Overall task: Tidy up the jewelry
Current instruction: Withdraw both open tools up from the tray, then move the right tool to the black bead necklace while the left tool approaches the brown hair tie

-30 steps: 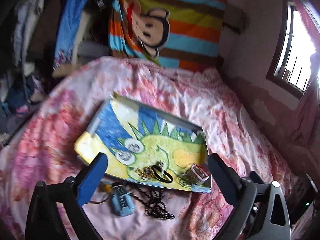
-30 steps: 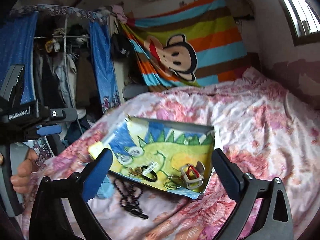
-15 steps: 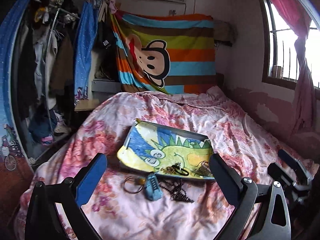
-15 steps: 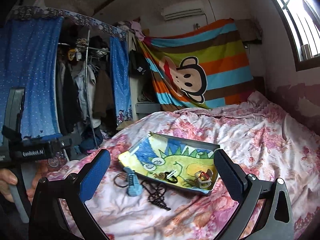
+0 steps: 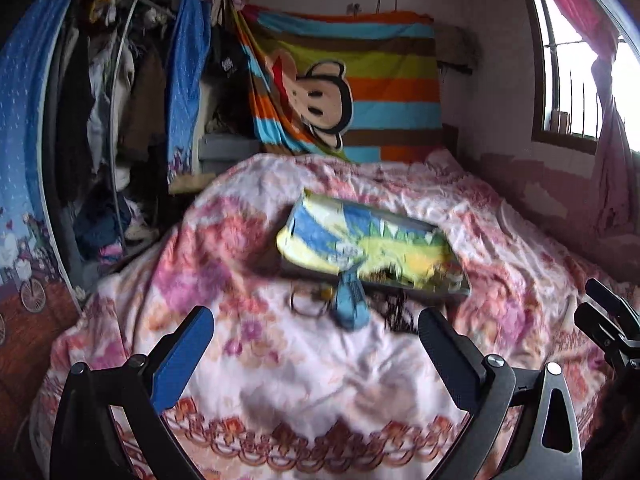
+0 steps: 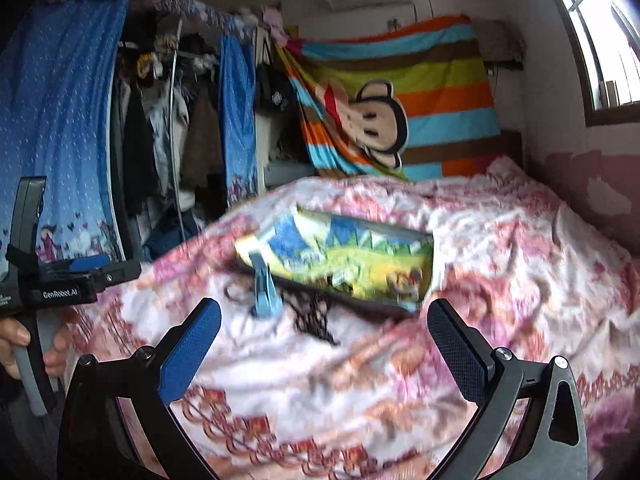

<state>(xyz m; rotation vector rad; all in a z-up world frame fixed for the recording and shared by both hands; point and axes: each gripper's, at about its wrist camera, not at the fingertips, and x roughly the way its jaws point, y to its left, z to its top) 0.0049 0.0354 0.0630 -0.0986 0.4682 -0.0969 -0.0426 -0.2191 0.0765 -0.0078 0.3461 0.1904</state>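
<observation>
Both views are motion-blurred; fine detail on the jewelry is not readable.

Left claw: 2 blue-padded fingers spread wide apart, nothing between them, held above the pink floral bedspread near the foot of the bed.

Right claw: fingers likewise spread wide, empty, above the same bedspread. In the left view its black frame shows at the far right edge. In the right view the left device shows at the far left edge, gripped by a hand.

Shallow rectangular tray with a blue, green and yellow cartoon print lies on the bedspread near the middle of the bed, tilted slightly on the soft cover. Several small dark and gold pieces sit along its near edge toward the right corner; individual items cannot be told apart.

On the bedspread, just in front of the tray's near edge:
- light blue plastic clip-shaped object, its far end at or over the tray rim; contact cannot be told.
- thin dark ring-shaped bangle, just left of the blue object.
- black beaded necklace in a loose heap, just right of the blue object, partly under the tray's edge.

Background: striped cloth with a cartoon monkey face hangs at the head of the bed; open wardrobe with hanging clothes at left; barred window at right.
</observation>
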